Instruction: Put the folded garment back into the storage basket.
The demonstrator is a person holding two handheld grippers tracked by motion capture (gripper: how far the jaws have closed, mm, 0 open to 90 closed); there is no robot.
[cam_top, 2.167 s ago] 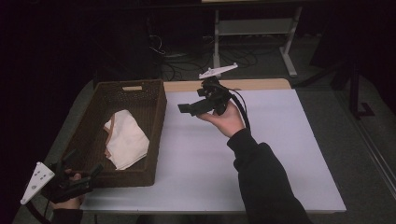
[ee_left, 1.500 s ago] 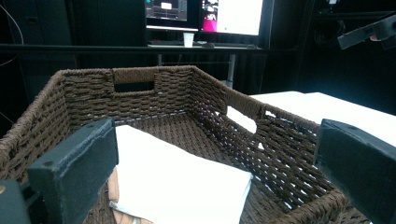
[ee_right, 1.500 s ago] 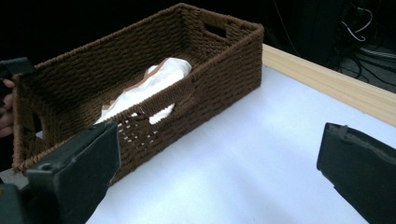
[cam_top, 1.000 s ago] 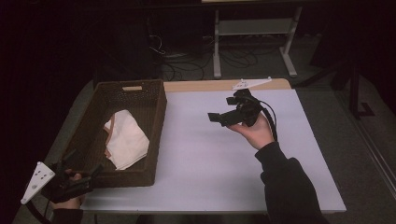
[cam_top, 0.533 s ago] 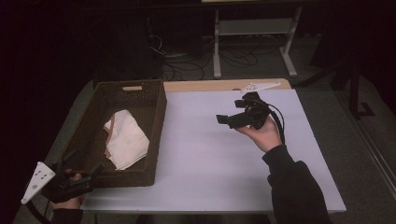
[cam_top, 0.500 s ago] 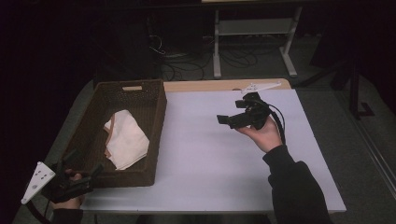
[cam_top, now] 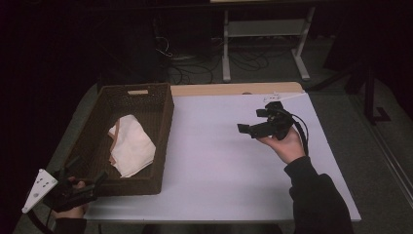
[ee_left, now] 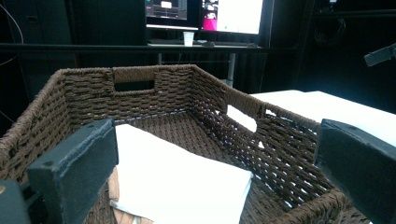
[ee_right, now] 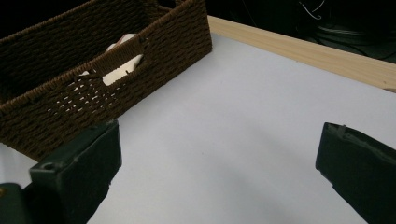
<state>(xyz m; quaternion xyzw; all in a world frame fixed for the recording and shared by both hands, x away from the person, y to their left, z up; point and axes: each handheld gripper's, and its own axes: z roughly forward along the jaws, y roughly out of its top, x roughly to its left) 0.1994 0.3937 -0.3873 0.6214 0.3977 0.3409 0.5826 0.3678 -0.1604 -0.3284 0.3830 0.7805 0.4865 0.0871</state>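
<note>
Both grippers' jaws stand wide, empty: left gripper (cam_top: 80, 187) at the basket's (cam_top: 165, 126) near-left corner, right gripper (cam_top: 248, 130) over the table's (cam_top: 209, 165) far right. Folded cloth (cam_top: 130, 148) lies inside the basket; probably soft, light, best pinched at an edge.
</note>
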